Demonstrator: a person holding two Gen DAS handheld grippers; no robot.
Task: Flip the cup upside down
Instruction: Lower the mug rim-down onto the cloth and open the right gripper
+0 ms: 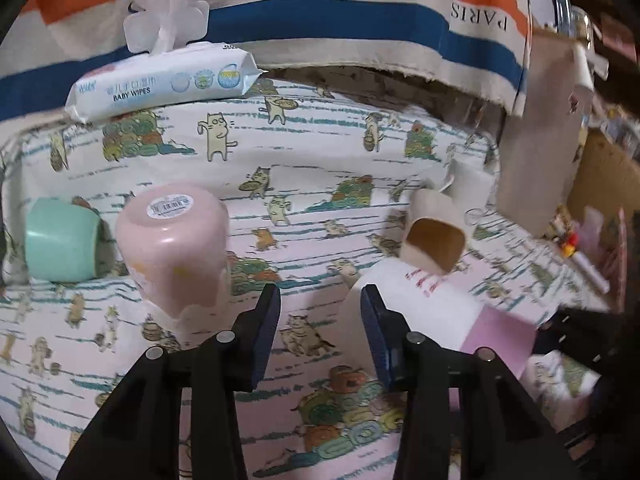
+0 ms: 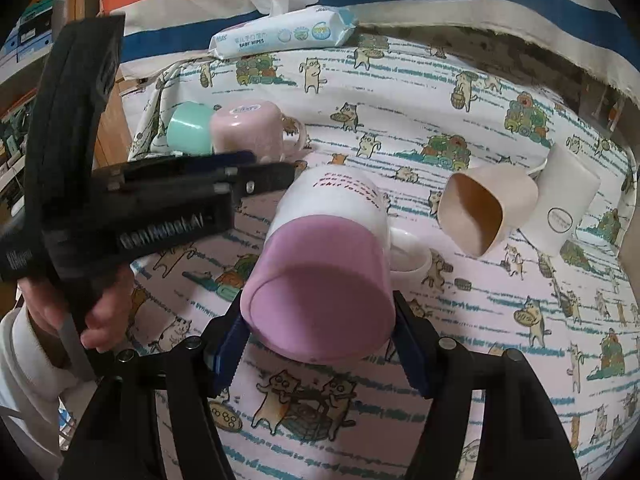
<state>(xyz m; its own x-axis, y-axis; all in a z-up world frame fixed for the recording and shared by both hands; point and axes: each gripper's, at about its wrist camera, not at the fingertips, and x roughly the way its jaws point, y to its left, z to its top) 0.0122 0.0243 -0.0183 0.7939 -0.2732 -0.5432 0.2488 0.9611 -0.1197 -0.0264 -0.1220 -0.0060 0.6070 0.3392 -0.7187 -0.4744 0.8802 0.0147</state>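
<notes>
My right gripper (image 2: 320, 328) is shut on a white mug with a purple base (image 2: 324, 276), gripping the base end; the mug is tilted, base toward the camera, handle (image 2: 412, 252) to the right. The same mug (image 1: 440, 308) shows at the right of the left wrist view. My left gripper (image 1: 318, 312) is open and empty above the cat-print cloth (image 1: 304, 168), just left of the mug; it also appears from the side in the right wrist view (image 2: 256, 168).
A pink cup (image 1: 176, 244) stands upside down beside a mint cup (image 1: 60, 240) lying on its side. A beige square cup (image 2: 484, 212) and a white cup (image 2: 564, 204) lie on their sides at right. A baby wipes pack (image 1: 160, 84) sits at the back.
</notes>
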